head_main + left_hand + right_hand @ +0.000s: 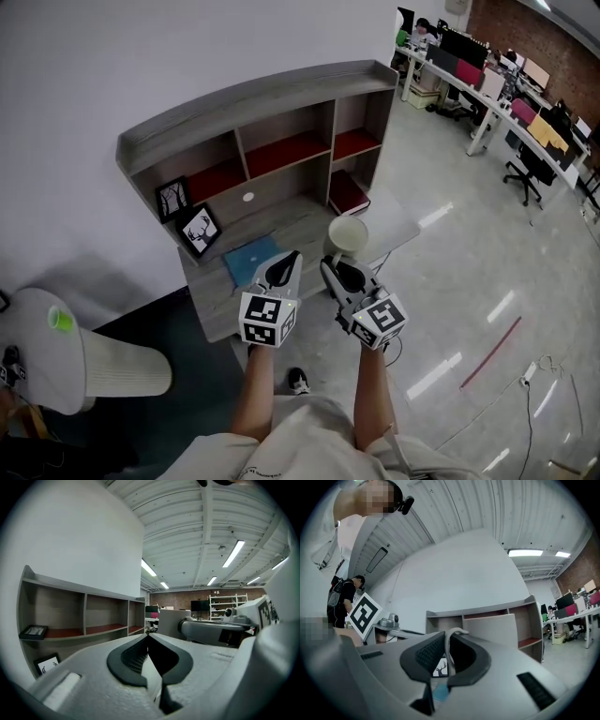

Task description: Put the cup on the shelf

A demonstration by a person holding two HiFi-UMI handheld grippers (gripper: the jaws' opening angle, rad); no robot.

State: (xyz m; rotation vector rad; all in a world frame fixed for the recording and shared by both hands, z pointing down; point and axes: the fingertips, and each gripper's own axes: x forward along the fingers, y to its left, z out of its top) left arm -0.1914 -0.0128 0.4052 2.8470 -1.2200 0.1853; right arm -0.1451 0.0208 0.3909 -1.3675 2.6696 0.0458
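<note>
Pale cream round cup (348,232) is off the surface, held by its thin loop handle (449,651). My right gripper (330,266) has its jaws clamped on that handle, and the right gripper view shows the cup body just past the tips. In the head view I see the cup hanging over the front right part of the grey wooden desk (302,223), in front of the grey wooden shelf unit (253,103) with red compartment floors, not inside any compartment. My left gripper (289,258) sits just beside the right one, jaws pressed together with nothing between them. A teal flat notebook (251,258) lies on the desk near the left gripper's tips. Two black-framed pictures (200,230) lean at the desk's left end. A dark red book (349,192) lies in the lower right compartment. A white round-backed chair (103,366) stands left of the desk, with a small green ball (61,320) on it.
</note>
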